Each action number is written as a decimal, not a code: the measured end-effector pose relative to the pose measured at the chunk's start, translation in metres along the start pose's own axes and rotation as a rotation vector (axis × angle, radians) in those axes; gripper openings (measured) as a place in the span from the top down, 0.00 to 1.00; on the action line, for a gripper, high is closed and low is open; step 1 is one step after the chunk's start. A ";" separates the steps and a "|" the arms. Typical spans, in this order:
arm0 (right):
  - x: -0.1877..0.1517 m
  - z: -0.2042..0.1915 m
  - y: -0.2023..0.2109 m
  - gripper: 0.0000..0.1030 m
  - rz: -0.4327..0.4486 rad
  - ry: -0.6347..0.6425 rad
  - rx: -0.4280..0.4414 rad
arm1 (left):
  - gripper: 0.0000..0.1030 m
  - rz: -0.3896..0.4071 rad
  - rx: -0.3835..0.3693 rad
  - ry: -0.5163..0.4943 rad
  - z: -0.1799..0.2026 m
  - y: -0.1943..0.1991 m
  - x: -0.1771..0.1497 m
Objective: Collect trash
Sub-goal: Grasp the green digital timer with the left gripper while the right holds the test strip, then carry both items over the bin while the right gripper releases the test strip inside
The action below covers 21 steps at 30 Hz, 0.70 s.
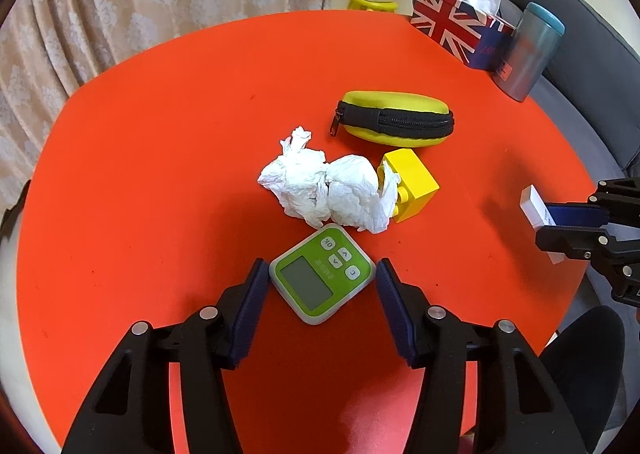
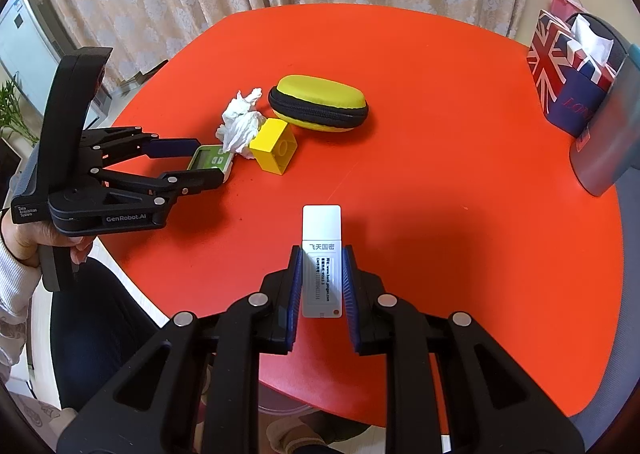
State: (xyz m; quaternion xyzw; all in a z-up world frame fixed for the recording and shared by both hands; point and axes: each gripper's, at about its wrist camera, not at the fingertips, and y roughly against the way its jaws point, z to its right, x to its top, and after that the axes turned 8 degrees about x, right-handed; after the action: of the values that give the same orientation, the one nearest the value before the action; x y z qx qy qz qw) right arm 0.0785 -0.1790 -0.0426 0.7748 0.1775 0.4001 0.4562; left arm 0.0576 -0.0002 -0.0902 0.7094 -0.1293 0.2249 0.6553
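Observation:
Crumpled white tissue [image 1: 320,185] [image 2: 240,121] lies mid-table on the red round table [image 1: 160,133], against a yellow block [image 1: 412,181]. Just in front of it lies a green timer [image 1: 316,278] [image 2: 208,159]. My left gripper [image 1: 322,274] [image 2: 208,161] straddles the timer, and both pads touch its opposite corners. My right gripper [image 2: 322,254] [image 1: 560,221] is shut on a white USB stick [image 2: 322,238], held a little above the table near its right edge.
A yellow zip case [image 1: 396,117] [image 2: 320,101] lies behind the tissue. A Union Jack tissue box [image 1: 456,29] and a blue cup [image 1: 528,53] stand at the far right edge. A person's hand [image 2: 24,238] holds the left gripper.

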 end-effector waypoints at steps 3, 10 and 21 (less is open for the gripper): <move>0.000 -0.002 0.001 0.82 0.007 0.002 -0.004 | 0.48 0.011 -0.005 -0.002 0.001 0.007 -0.001; -0.004 -0.012 0.016 0.82 0.034 0.012 -0.010 | 0.48 0.050 -0.029 -0.013 0.007 0.035 -0.011; -0.022 -0.045 0.050 0.82 0.079 0.044 -0.014 | 0.48 0.109 -0.081 -0.045 0.026 0.088 -0.044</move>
State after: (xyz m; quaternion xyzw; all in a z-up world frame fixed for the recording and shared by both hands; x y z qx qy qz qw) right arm 0.0256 -0.1935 0.0016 0.7692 0.1540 0.4357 0.4413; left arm -0.0187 -0.0399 -0.0363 0.6791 -0.1914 0.2386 0.6673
